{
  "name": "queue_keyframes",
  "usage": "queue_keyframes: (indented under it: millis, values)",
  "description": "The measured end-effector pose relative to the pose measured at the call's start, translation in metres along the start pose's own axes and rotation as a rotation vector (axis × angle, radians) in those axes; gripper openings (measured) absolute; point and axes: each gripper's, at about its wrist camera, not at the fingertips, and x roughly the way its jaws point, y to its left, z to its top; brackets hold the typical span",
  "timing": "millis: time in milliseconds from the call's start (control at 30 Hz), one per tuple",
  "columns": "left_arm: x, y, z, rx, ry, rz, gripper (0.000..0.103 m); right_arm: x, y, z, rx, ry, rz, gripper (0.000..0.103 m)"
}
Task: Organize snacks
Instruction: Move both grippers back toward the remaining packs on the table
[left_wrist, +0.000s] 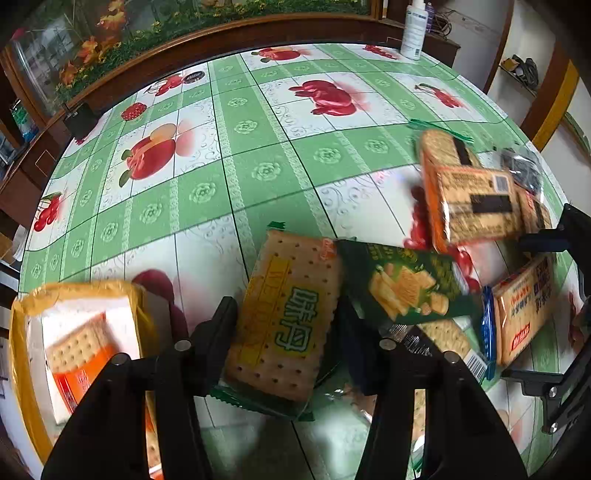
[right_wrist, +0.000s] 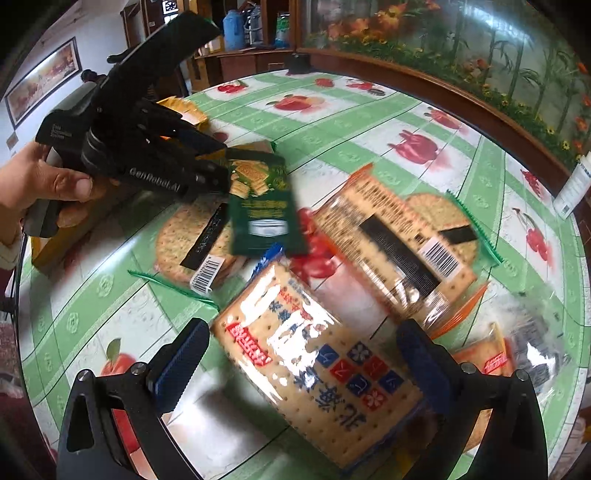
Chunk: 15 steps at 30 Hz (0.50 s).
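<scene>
Green-checked oilcloth covers the surface (left_wrist: 258, 147), with loose snack packs heaped around the dark green packet (left_wrist: 402, 284), my landmark.

Just left of the packet, my left tongs (left_wrist: 286, 321) are clenched on the yellow-label cracker pack (left_wrist: 291, 280). A pad sits on each long edge, and the pack's corner touches the packet. I judge the side grip is chosen because the pack lies flat and its edges are the only faces I can reach. A hand (right_wrist: 48, 181) squeezes that tool's trigger.

Far left of the packet sits the yellow box (left_wrist: 22, 332), open-topped, with an orange cracker pack (left_wrist: 81, 354) already inside. That is probably where things get sorted.

Right of the packet, nearer me, my right tongs (right_wrist: 303, 354) are released. They straddle the blue-trimmed cracker pack (right_wrist: 314, 347) with a gap showing at the left pad, so nothing is held there. I cannot tell whether the right pad touches the pack.

Beyond it, the brown-label pack (right_wrist: 399, 236) lies half over a round-cracker pack; blur hides how exactly they overlap. Another round-cracker pack (right_wrist: 177, 243) is partly under the packet.

Room: the stretch between packet and box is bare cloth, so a carry leftward looks clear. Past the packet everything is open up to the far wooden rim, where a white bottle (left_wrist: 415, 29) stands well away. Risk: lifting the held pack could drag the packet touching it.
</scene>
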Motion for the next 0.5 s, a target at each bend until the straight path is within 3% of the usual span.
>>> queue_keyframes:
  millis: [500]
  values:
    - [-0.031,-0.019,-0.062,-0.016,-0.015,-0.028,0.048,-0.011,0.025,-0.031,0.0,0.015,0.013,0.095]
